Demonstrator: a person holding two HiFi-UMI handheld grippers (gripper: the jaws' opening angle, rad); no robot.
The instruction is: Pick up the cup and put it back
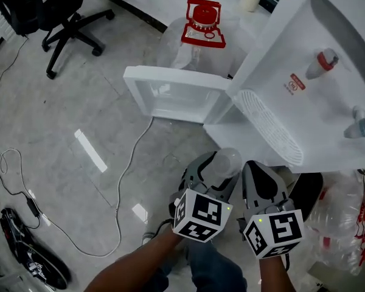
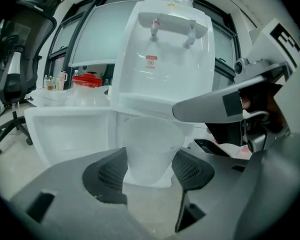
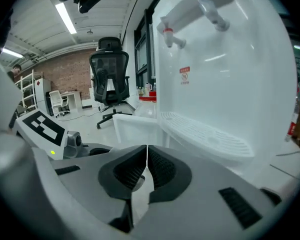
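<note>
A translucent plastic cup (image 1: 227, 161) sits between the jaws of my left gripper (image 1: 216, 170), held above the floor in front of the white water dispenser (image 1: 304, 72). In the left gripper view the cup (image 2: 151, 146) stands upright with both dark pads (image 2: 111, 173) pressed on its lower sides. My right gripper (image 1: 259, 176) hangs just right of the left one, below the dispenser's drip tray (image 1: 269, 126). In its own view the right gripper (image 3: 146, 160) has its jaws closed tip to tip with nothing between them.
The dispenser's lower cabinet door (image 1: 170, 93) stands open to the left. A big water bottle with a red cap (image 1: 202, 22) stands behind it. An office chair (image 1: 61, 11) is at the far left, and a white cable (image 1: 126, 181) runs across the floor.
</note>
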